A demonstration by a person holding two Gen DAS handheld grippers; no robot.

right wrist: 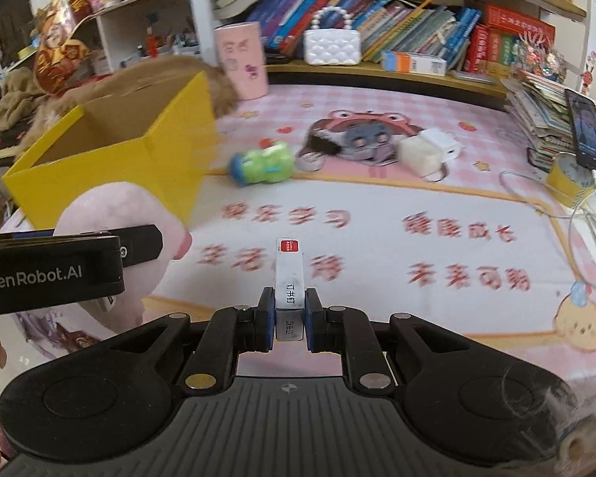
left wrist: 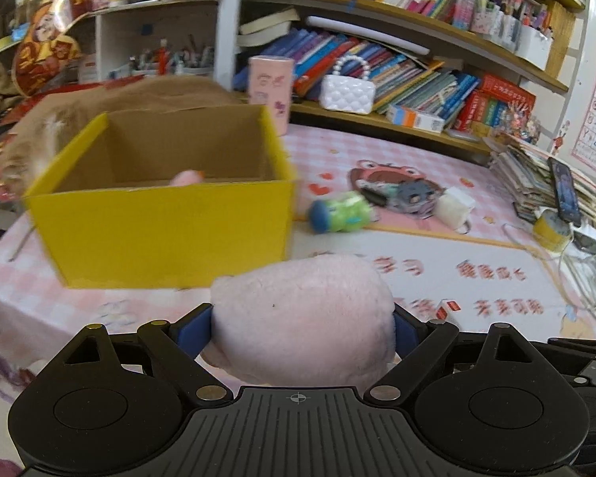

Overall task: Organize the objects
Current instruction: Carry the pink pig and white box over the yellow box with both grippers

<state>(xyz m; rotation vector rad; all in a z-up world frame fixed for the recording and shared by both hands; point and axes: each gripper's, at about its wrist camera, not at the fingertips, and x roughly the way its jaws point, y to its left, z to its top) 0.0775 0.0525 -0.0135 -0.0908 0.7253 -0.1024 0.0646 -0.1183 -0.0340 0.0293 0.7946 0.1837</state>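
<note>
Now pink plush clamped in left tool, beside yellow box

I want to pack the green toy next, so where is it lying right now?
The green toy lies on its side on the pink mat, just right of the yellow box and left of the grey plush, in both wrist views.

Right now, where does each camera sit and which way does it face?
Left wrist: on the left gripper, looking down its fingers at the pink plush it holds, yellow box ahead.
Right wrist: on the right gripper, facing the desk mat, clamping a small white box; the left gripper and a hand's edge show at left.
Shared: yellow box, plush, green toy, bookshelf.
</note>
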